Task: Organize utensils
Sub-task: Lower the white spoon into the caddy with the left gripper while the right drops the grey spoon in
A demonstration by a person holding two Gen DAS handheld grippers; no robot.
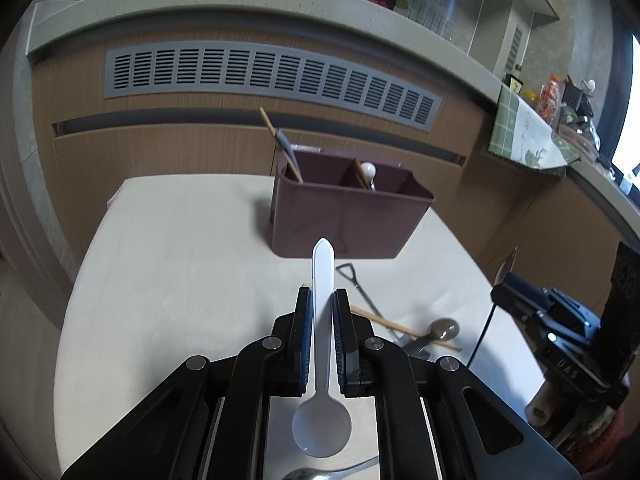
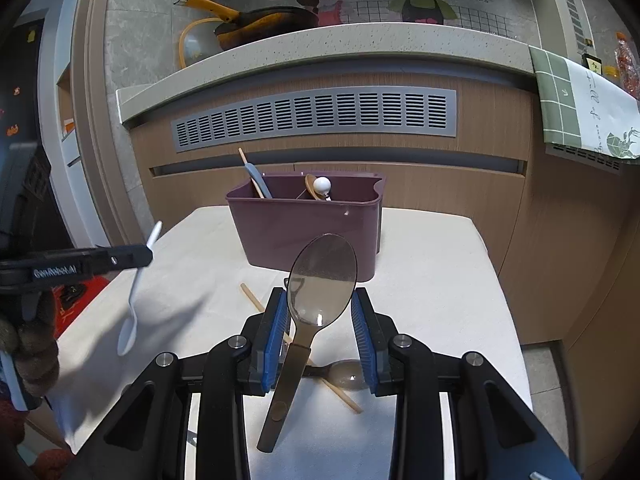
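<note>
Left claw (image 1: 322, 300) tight on white spoon (image 1: 322, 344) (handle forward); right claw (image 2: 320, 308) half-wide — metal spoon (image 2: 320, 280) between.

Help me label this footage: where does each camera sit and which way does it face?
Left wrist: on the left gripper, looking along its fingers at the maroon caddy; it grips a white spoon.
Right wrist: on the right gripper, facing the caddy, metal spoon between its pads.
Shared: caddy, table, wooden chopstick; each view shows the other gripper.
</note>
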